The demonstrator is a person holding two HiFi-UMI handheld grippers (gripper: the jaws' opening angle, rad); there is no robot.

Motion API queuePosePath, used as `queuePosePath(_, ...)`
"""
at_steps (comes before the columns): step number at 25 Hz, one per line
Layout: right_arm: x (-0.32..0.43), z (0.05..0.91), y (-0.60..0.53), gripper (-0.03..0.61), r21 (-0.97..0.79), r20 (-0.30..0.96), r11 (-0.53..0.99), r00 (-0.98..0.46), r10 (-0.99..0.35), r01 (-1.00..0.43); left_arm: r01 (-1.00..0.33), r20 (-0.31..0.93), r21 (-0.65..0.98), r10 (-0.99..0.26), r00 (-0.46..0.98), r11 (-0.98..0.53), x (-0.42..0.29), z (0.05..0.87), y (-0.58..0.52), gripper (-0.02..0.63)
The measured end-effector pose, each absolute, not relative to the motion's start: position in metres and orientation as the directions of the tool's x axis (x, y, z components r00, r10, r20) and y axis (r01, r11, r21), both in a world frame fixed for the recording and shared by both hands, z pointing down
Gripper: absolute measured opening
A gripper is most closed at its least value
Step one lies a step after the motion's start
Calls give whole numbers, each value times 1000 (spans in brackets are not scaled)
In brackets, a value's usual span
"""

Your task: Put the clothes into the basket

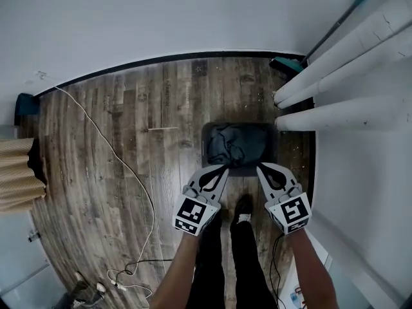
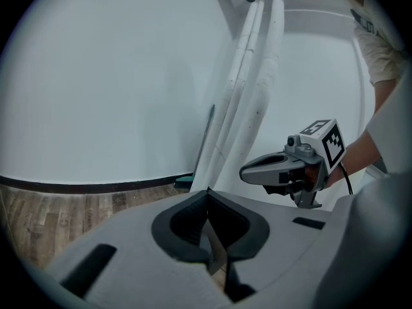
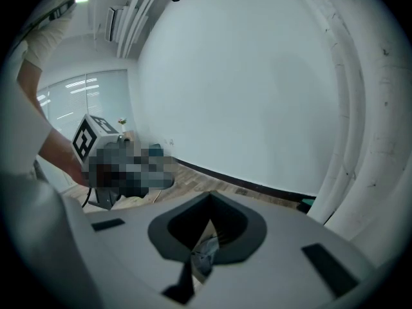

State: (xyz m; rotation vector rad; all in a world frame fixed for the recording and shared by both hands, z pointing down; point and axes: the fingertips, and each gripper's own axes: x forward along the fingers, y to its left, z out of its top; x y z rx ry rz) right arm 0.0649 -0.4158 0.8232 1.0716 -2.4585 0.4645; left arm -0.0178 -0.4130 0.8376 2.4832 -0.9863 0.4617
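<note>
Nearest are the person's legs [image 1: 222,262] in dark trousers. One dark shoe [image 1: 243,208] is just on this side of the basket [image 1: 207,148].

The left tongs [image 1: 223,168] are a bit left of the shoe. The right tongs [image 1: 260,167] are a bit right of it. Each has a cube with black and white squares at its back end. Both tongs point at the basket, and their tips sit over its near edge. The two tongs are near each other but do not touch.

The left tongs are shut tight, tip against tip, with nothing in them. The right tongs are shut tight too and hold nothing. A bit of cloth shows through the hole behind their tips, down below them.

The basket is dark and stands on the wood floor [image 1: 129,121]. The clothes [image 1: 235,145] lie inside it in a dark, crumpled heap.

A thin white cable [image 1: 116,150] runs over the floor, well left of the basket. Thick white pipes [image 1: 347,82] are just right of the basket and slant away from it. Behind the basket, by the pipes, is a broom [image 1: 293,63] with a teal head, close to the white wall [image 1: 161,18].
</note>
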Motion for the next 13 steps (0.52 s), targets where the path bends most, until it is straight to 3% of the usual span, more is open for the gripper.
queuePosePath(13, 60, 825, -422, 20, -143, 500, 635, -609, -616, -759, -734, 481, 249, -577, 660, -632, -26, 848, -410, 14)
